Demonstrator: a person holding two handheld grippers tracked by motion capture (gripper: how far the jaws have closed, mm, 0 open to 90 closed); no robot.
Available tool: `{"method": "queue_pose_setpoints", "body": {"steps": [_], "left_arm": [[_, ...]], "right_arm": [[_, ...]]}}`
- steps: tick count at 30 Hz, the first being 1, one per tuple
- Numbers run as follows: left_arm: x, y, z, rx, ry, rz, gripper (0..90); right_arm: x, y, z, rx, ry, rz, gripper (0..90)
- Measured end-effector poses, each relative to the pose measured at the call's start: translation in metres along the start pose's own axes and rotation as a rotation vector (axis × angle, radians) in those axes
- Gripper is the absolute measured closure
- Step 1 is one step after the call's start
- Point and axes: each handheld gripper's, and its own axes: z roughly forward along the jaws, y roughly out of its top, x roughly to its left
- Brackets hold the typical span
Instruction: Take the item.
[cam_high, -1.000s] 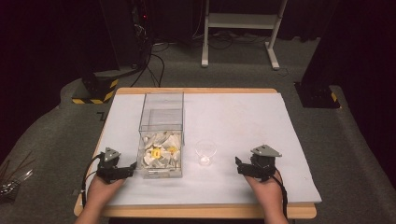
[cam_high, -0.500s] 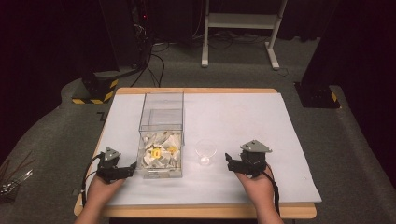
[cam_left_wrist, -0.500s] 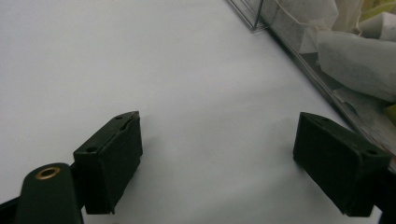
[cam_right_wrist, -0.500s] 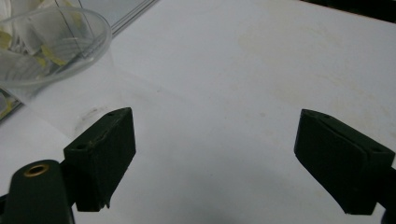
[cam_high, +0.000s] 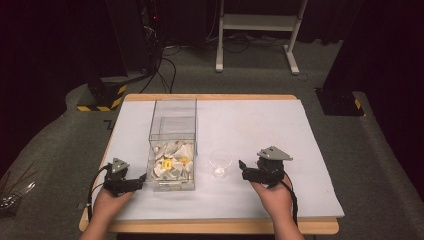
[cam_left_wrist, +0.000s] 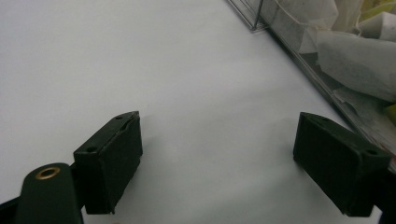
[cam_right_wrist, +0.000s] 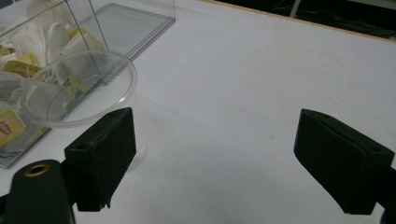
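A clear plastic box stands on the white table cover, its near end packed with white tea bags with yellow tags. Through the box wall the bags show at the upper right of the left gripper view. A small clear plastic cup stands just right of the box, and its rim sits beyond the left jaw in the right gripper view. My left gripper rests open beside the box's near left corner, nothing between its jaws. My right gripper is open, just right of the cup.
The white cover spans the wooden table. A white frame stand and cables lie on the dark floor behind. A black block with yellow stripes sits off the table's far left corner.
My right gripper has moved left across the table toward the cup. The left gripper has stayed in place beside the box.
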Motion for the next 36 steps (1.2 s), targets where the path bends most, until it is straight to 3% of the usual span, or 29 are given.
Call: {"method": "queue_pose_setpoints", "body": {"steps": [10, 18, 26, 29, 36], "left_arm": [[0.000, 0.000, 0.000, 0.000, 0.000, 0.000, 15.7], [0.000, 0.000, 0.000, 0.000, 0.000, 0.000, 15.7], [0.000, 0.000, 0.000, 0.000, 0.000, 0.000, 15.7], [0.000, 0.000, 0.000, 0.000, 0.000, 0.000, 15.7], [0.000, 0.000, 0.000, 0.000, -0.001, 0.000, 15.7]], "right_arm": [[0.012, 0.007, 0.001, -0.008, 0.039, -0.011, 13.0], [0.029, 0.016, 0.003, -0.014, 0.082, -0.050, 13.3], [0.036, 0.025, 0.005, -0.009, 0.111, -0.055, 14.8], [0.037, 0.028, 0.007, 0.003, 0.136, -0.032, 17.5], [0.043, 0.033, 0.008, -0.008, 0.142, -0.039, 16.1]]}}
